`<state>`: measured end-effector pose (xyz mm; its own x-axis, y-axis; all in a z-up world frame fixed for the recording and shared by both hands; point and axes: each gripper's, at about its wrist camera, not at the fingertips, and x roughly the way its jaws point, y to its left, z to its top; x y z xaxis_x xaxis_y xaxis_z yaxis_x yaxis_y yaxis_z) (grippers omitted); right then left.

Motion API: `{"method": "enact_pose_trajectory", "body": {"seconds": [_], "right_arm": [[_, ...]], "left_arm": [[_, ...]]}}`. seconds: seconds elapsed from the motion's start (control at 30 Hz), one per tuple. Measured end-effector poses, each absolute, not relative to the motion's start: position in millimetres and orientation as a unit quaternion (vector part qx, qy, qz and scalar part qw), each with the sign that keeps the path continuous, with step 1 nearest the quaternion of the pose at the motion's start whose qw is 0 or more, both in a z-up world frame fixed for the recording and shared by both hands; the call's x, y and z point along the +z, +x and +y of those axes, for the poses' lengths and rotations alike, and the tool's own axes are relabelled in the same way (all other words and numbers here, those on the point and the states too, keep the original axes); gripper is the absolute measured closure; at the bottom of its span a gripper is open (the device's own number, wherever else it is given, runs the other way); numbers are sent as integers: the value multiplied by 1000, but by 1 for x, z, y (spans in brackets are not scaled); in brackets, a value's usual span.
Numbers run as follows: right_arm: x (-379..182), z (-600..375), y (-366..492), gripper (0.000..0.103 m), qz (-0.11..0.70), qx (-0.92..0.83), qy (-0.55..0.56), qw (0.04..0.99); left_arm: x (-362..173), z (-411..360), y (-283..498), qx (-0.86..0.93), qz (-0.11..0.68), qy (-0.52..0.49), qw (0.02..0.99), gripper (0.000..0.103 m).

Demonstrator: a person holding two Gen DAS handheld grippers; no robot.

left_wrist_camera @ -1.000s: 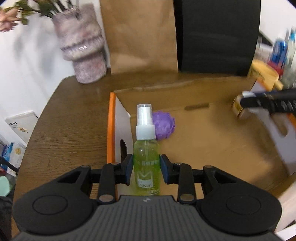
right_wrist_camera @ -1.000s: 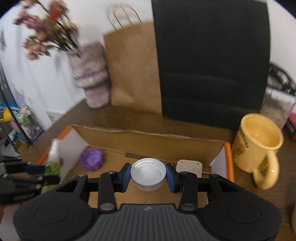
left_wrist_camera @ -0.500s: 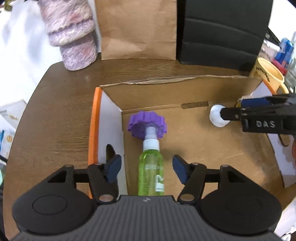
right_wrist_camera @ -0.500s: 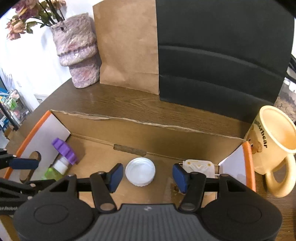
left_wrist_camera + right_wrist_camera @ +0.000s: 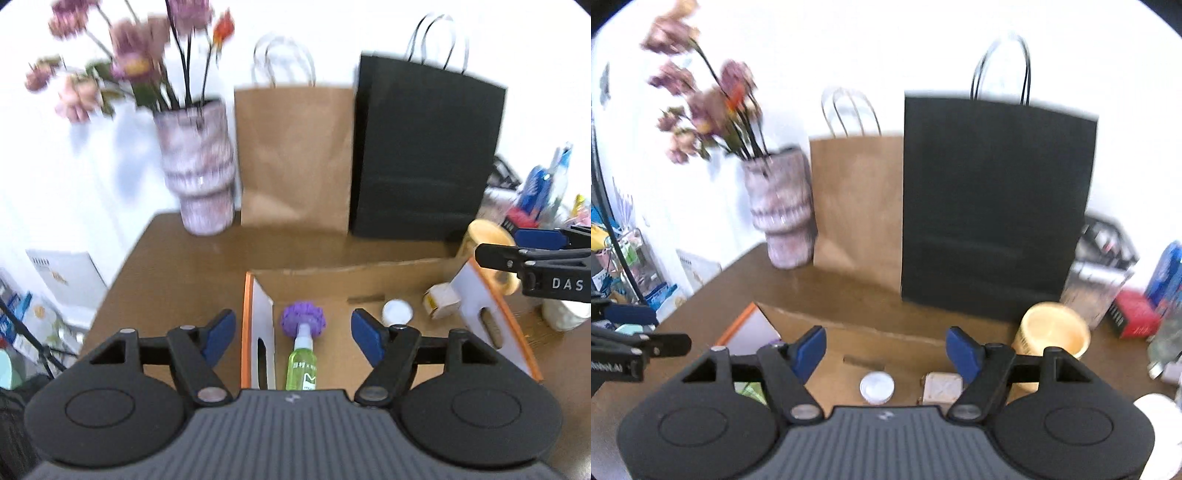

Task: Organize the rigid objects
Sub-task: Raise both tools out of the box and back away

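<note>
Resting inside the open brown cardboard box with orange-edged flaps [image 5: 399, 273] are four items: a green plastic spray bottle [image 5: 303, 369] lying flat with its nozzle toward a purple ridged lid [image 5: 303, 320] at twelve o'clock of it, a white round cap [image 5: 397, 312] at two o'clock, and a small cream carton [image 5: 441, 302] just beside that cap at three o'clock. Above the box, the left gripper [image 5: 293, 334] and the right gripper [image 5: 886, 349] each have jaws opening with nothing between them. Judging by this, boxing looks well advanced; the yellow ceramic mug [image 5: 1052, 334] stands outside, perhaps left to sort
</note>
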<state>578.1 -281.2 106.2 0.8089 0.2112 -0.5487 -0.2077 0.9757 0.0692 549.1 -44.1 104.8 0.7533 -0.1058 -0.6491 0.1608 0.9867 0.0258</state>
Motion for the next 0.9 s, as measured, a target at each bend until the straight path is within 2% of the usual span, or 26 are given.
{"method": "enact_pose_trajectory", "body": {"seconds": [0.2,0.33,0.5,0.9], "right_arm": [[142,-290,524,31,219,102,24,970],[151,-286,488,24,157,84,-6,984],[150,-282,448,24,117,81,-8,990],[119,-277,346,23,73,88,-9,993]], "left_arm": [[145,-47,484,-76,231,50,969,31],[151,-50,448,-87,175,53,979,32],[152,-48,406,-96,99,41,990,32],[116,-36,307,-92,49,7,995,32]]}}
